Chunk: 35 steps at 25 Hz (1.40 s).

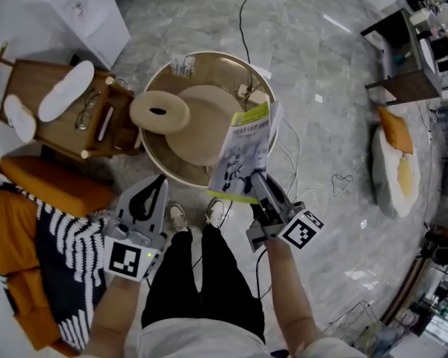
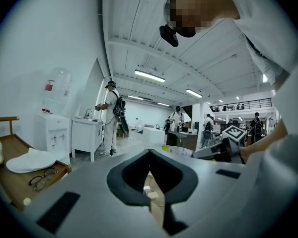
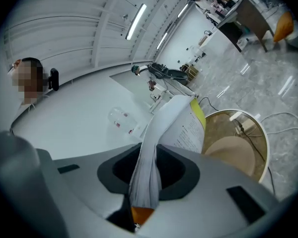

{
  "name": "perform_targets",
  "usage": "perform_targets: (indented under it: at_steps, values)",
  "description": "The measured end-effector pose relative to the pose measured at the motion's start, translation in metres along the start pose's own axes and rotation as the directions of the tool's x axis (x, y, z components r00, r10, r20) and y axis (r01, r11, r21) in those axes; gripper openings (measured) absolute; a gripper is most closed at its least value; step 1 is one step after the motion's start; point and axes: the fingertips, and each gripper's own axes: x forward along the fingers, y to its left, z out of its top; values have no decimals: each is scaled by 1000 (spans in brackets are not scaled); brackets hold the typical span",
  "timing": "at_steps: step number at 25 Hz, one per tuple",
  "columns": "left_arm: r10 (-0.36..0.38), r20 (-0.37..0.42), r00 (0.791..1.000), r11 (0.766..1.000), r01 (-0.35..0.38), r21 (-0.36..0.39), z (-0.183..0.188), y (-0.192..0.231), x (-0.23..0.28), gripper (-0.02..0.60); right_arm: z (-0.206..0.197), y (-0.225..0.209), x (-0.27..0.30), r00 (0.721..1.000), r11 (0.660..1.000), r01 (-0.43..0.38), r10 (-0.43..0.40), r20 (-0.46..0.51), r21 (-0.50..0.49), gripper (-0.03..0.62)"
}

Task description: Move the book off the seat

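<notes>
Right tool (image 1: 258, 183) is clamped on the near edge of the book (image 1: 248, 146), with the pages pinched between its jaws. The book's up in the air over the front right rim of the round chair (image 1: 209, 57), clear of the seat (image 1: 201, 129). Left tool (image 1: 151, 194) is closed on nothing, just in front of the chair.

The book (image 1: 248, 146) has limp paper pages under a slightly glossy cover. The seat (image 1: 209, 136) looks like smooth, matt pale wood, and the floor (image 1: 328, 95) is polished stone, shiny with light streaks. The right gripper (image 1: 257, 181) has a matt grey plastic shell.
</notes>
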Motion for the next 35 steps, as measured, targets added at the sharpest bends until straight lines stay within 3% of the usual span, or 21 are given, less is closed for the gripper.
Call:
perform_targets:
  at_steps: [9, 23, 29, 35]
  values:
    - [76, -58, 995, 997, -77, -8, -63, 25, 18, 17, -28, -66, 61, 996, 999, -19, 16, -90, -32, 98]
    - [127, -88, 988, 991, -130, -23, -81, 11, 36, 17, -47, -100, 111, 987, 997, -68, 72, -146, 35, 98]
    - [131, -124, 984, 991, -134, -17, -89, 5, 32, 17, -86, -164, 123, 967, 999, 50, -52, -249, -15, 98]
    - [146, -128, 981, 988, -151, -29, -97, -1, 30, 17, -118, -197, 108, 943, 993, 116, -106, -316, 13, 98]
